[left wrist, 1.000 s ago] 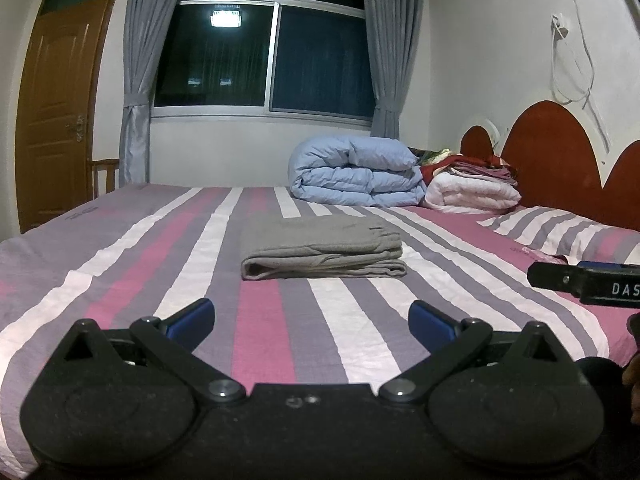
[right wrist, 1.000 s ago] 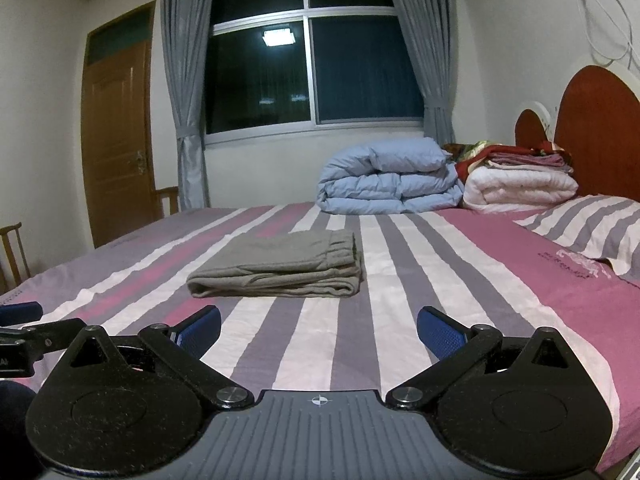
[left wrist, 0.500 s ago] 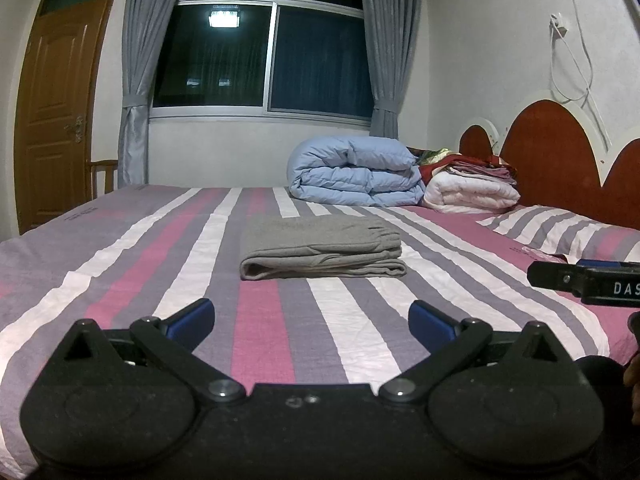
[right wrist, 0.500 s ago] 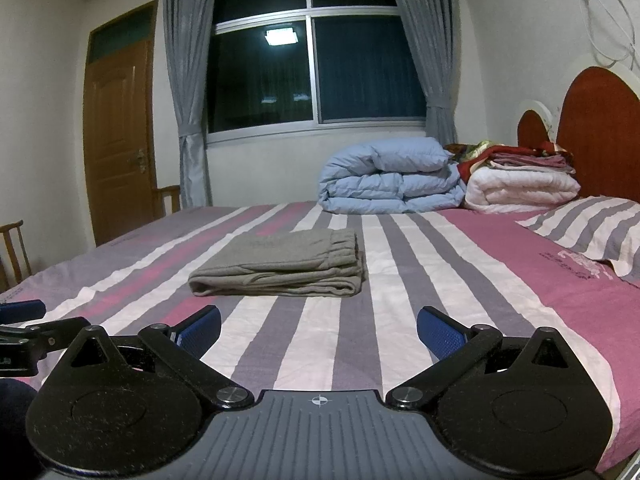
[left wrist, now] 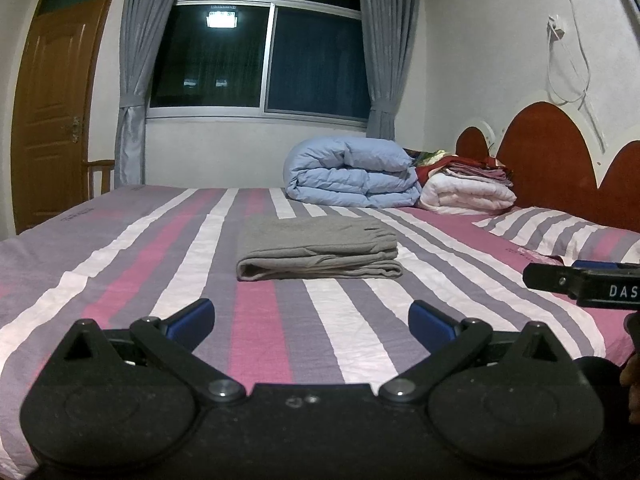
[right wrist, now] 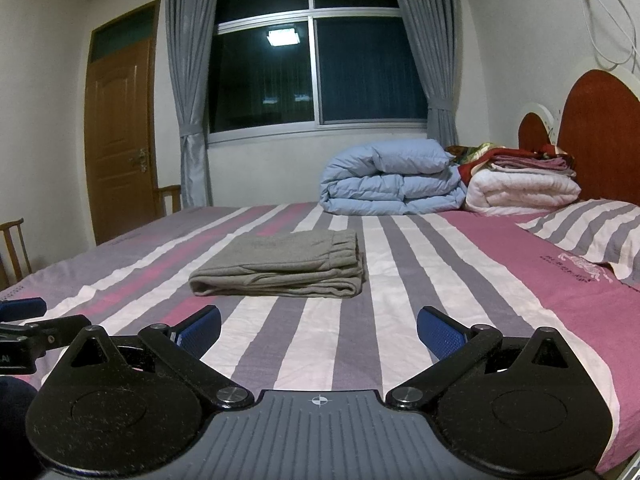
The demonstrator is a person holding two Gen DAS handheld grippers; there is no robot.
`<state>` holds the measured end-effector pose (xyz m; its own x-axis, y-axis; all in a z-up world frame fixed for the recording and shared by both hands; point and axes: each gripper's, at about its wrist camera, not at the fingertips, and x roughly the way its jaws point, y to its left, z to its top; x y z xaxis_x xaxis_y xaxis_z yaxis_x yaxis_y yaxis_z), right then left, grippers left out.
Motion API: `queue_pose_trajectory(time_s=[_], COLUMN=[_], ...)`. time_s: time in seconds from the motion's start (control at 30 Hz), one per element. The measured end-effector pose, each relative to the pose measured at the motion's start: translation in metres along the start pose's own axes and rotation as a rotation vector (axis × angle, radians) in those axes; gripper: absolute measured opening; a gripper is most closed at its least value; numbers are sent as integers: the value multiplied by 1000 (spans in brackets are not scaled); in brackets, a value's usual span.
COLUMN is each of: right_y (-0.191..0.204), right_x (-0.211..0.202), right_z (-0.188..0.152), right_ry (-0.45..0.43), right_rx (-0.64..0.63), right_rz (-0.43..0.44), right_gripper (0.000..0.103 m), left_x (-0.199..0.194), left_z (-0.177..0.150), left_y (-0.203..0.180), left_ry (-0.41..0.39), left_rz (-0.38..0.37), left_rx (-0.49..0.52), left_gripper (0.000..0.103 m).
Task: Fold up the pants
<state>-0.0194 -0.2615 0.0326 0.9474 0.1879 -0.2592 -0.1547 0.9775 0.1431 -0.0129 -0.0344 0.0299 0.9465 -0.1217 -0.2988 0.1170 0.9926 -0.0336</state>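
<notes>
The grey pants (left wrist: 318, 250) lie folded in a neat flat stack on the striped bed (left wrist: 120, 264), ahead of both grippers; they also show in the right wrist view (right wrist: 280, 266). My left gripper (left wrist: 312, 322) is open and empty, held low over the near part of the bed, well short of the pants. My right gripper (right wrist: 320, 330) is open and empty too, level with the left. The right gripper's side shows at the right edge of the left wrist view (left wrist: 584, 284). The left gripper's side shows at the left edge of the right wrist view (right wrist: 28, 332).
A folded blue duvet (left wrist: 352, 174) and a stack of white and red bedding (left wrist: 468, 188) sit at the far end of the bed. A striped pillow (left wrist: 560, 232) lies by the red headboard (left wrist: 548, 152) on the right. A wooden door (left wrist: 48, 112) stands at the left.
Both grippers stay open and nearly still. The views shift only slightly; the pants have not moved.
</notes>
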Motion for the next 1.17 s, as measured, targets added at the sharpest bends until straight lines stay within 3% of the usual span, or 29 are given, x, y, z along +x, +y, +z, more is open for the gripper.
queue_pose_trajectory(time_s=[0.87,1.17], right_y=[-6,-7], right_x=[0,0], right_z=[-1,-1], right_ry=[2,2], right_rx=[-8,-9], right_rz=[5,6], right_gripper=[103,103], left_x=[-1,-4], left_z=[0,5], left_y=[2,2], left_ry=[-5,-60], left_rz=[-10,5], left_rx=[0,-7], left_gripper=[97,97])
